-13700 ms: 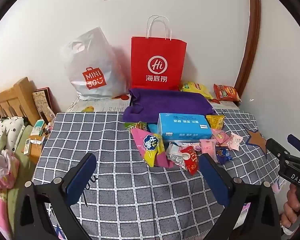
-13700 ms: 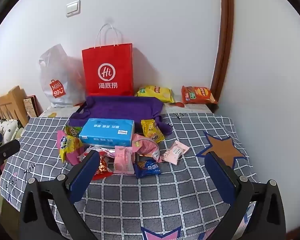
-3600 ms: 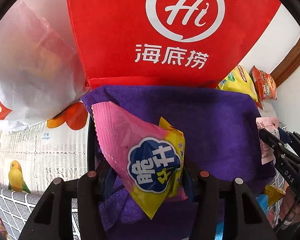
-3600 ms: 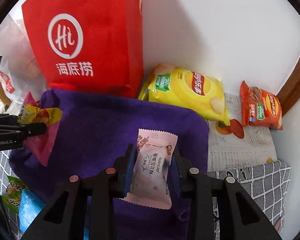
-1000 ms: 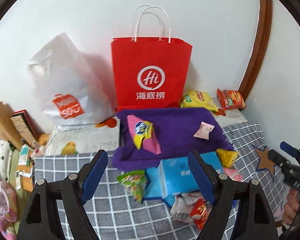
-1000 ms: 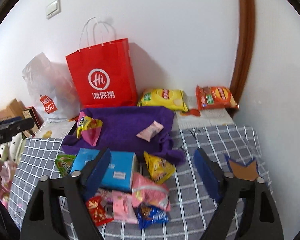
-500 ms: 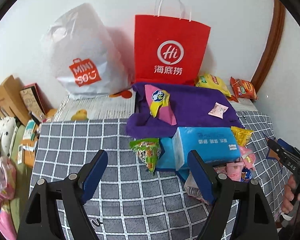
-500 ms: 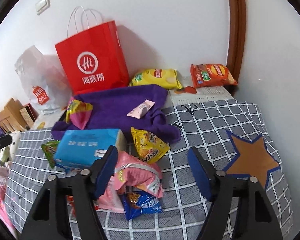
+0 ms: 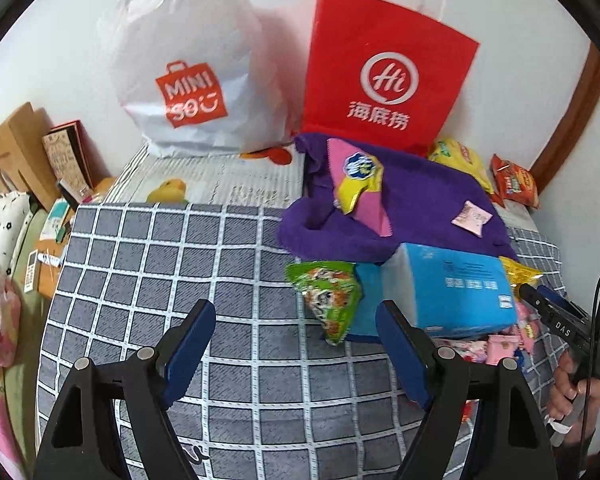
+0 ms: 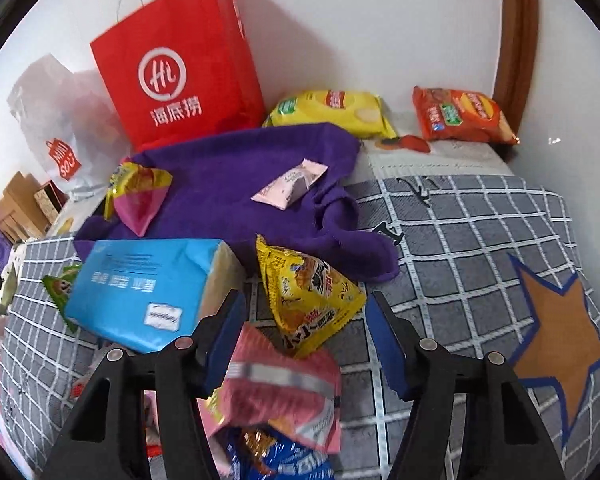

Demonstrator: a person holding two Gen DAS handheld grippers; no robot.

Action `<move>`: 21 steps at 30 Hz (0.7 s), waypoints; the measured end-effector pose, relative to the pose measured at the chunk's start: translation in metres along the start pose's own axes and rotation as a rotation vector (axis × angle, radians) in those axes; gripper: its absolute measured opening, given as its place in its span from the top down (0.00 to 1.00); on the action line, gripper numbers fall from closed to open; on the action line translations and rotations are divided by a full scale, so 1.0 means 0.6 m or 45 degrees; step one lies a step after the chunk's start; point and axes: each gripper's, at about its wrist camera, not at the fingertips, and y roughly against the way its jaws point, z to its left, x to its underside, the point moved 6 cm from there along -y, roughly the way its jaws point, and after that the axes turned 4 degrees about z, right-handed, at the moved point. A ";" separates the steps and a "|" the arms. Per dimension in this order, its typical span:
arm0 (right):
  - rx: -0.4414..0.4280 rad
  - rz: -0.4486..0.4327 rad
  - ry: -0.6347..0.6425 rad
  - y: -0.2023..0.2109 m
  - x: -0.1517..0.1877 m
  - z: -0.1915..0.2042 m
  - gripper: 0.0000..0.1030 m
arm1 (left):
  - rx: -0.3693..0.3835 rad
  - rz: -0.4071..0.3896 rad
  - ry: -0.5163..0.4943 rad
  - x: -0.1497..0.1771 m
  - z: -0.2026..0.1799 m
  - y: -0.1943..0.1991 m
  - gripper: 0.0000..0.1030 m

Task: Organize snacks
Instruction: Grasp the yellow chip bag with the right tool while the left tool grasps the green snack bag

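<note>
On a grey checked cover [image 10: 480,240], snacks lie heaped around a blue tissue pack [image 10: 140,292]. My right gripper [image 10: 304,336], jaws just narrowing yet clamping nothing, hangs over the yellow snack bag [image 10: 308,296] and pink bag [image 10: 284,392] right of that pack. My left gripper [image 9: 296,352] gapes empty near the green packet [image 9: 328,296] on the pack's left.

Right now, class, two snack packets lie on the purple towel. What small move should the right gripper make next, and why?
Probably ease the right gripper down and close on the yellow triangular snack packet: it lies between the narrowing but not yet touching jaws, off the purple towel.
</note>
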 end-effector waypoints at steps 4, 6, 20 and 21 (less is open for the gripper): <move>0.014 0.032 0.014 -0.032 -0.006 -0.005 0.39 | -0.014 0.015 0.019 0.001 0.010 -0.013 0.21; 0.018 0.045 0.008 -0.045 -0.008 -0.009 0.39 | -0.020 0.022 0.020 0.001 0.011 -0.020 0.21; -0.060 0.001 0.067 -0.027 -0.013 -0.002 0.73 | 0.039 0.134 -0.054 0.006 -0.039 -0.103 0.21; -0.061 -0.008 0.072 -0.020 -0.013 -0.002 0.77 | 0.039 0.141 -0.062 0.005 -0.043 -0.109 0.21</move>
